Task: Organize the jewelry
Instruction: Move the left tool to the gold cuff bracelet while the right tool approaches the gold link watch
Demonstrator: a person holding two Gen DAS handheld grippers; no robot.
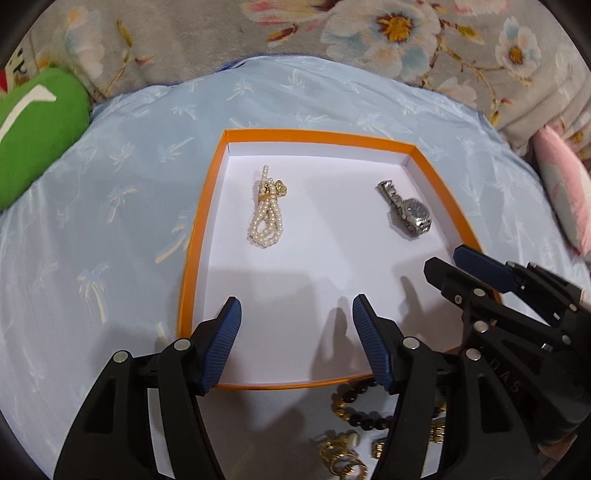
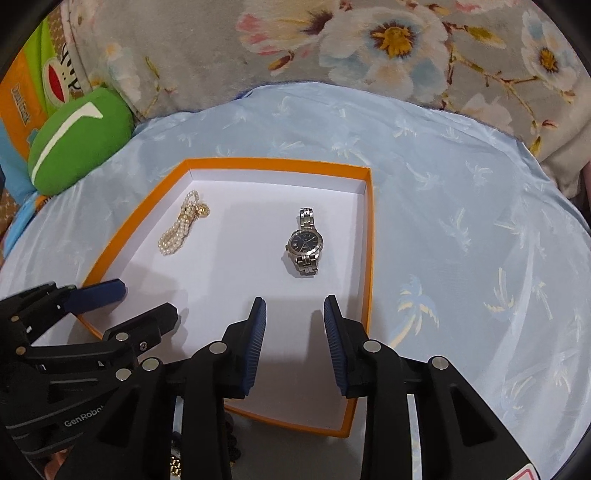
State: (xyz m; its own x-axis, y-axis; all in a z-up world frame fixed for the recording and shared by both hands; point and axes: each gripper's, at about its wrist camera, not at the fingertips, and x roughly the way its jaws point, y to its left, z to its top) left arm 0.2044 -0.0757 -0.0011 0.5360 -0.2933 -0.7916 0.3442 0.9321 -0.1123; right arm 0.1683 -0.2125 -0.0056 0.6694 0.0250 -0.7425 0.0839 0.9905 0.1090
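An orange-rimmed box with a white floor lies on a light blue cloth. Inside it a pearl bracelet lies at the left and a silver watch at the right. My left gripper is open and empty above the box's near part. My right gripper is open and empty over the box's near right part, in front of the watch; it also shows in the left wrist view. A dark bead bracelet and gold pieces lie on the cloth before the box.
A green cushion lies at the far left. A floral blanket runs along the back. A pink pillow sits at the right. The blue cloth stretches to the right of the box.
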